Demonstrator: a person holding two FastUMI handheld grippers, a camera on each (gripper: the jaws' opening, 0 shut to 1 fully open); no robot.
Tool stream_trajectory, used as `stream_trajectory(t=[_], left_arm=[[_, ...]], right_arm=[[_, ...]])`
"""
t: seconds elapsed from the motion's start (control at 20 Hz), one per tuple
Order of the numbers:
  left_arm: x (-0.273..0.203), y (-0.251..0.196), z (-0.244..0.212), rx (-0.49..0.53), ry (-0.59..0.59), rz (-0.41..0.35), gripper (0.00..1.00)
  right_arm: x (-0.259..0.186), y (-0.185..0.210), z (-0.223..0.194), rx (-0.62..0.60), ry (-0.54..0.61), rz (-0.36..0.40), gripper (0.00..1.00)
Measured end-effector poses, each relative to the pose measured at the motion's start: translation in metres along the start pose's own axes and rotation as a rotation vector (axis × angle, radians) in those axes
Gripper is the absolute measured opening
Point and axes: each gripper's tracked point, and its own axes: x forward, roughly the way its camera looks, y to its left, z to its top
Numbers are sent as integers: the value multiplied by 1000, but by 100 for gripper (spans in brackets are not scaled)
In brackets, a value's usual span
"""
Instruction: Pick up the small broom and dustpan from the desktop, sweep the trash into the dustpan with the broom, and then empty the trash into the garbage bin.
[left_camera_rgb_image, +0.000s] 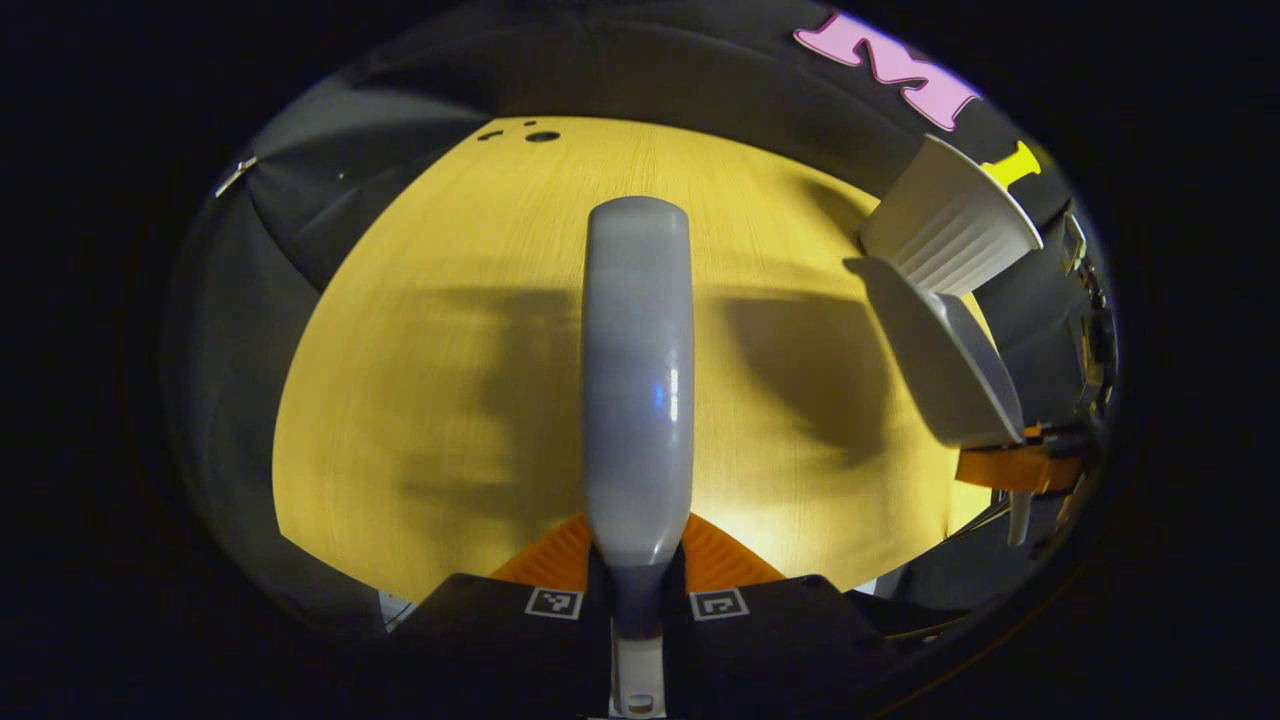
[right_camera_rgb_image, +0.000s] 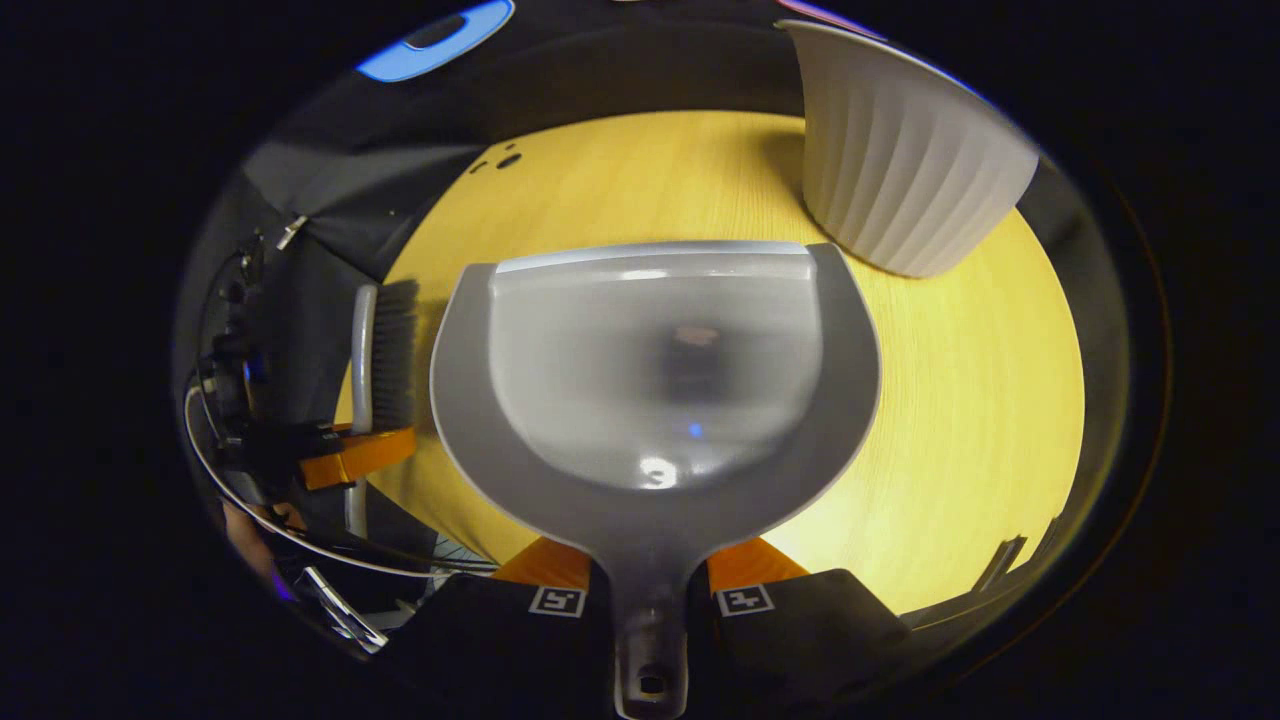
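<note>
In the left gripper view, my left gripper is shut on the small grey broom, whose smooth back points away over the yellow desktop. In the right gripper view, my right gripper is shut on the handle of the grey dustpan, held level with its lip facing away. A small brownish scrap shows blurred in the pan's middle. The white ribbed garbage bin stands just beyond the pan, to its right. The broom hangs bristles-down left of the pan. The dustpan and bin appear at the right.
The desktop ends at dark cloth on the far and left sides. A few small dark holes mark its far edge. The other gripper and loose cables sit at the left in the right gripper view.
</note>
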Motion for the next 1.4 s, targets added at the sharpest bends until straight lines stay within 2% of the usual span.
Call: stream_trajectory(t=[0.1,0.25,0.3,0.35,0.5,0.55,0.65,0.8,0.85,0.9,1.0,1.1,1.15,1.2,1.4], left_arm=[[3,-1,2,38,32,26,24],[10,2,3,70,72,72,25],[12,-1,3,69,88,73,26],[13,0,2,65,109,74,26],[14,0,7,49,153,89,27],[14,-2,8,46,167,88,31],[12,-1,9,57,174,108,28],[13,-1,12,100,161,148,32],[15,-2,15,113,154,151,33],[13,-3,17,124,145,156,38],[8,-6,19,135,121,165,66],[-4,-10,18,139,102,173,94],[-8,-11,20,142,80,176,100],[-15,-13,23,141,47,183,96],[-56,-27,27,112,-30,168,97]], right_arm=[[5,-6,1,-8,23,-28,33],[12,-4,3,20,17,-26,33],[19,-7,5,28,19,-37,26],[25,-9,5,34,24,-46,34],[38,-5,-3,58,59,-30,35],[41,-5,-6,59,64,-29,35],[43,-2,-10,51,54,-36,36],[40,1,-4,82,41,-8,49],[39,1,0,95,28,2,65],[38,3,2,109,18,14,78],[30,4,9,141,-8,40,100],[20,6,11,161,-29,51,99],[13,5,14,167,-47,56,99],[6,4,19,172,-68,58,99],[-37,-2,44,175,-192,61,99]])
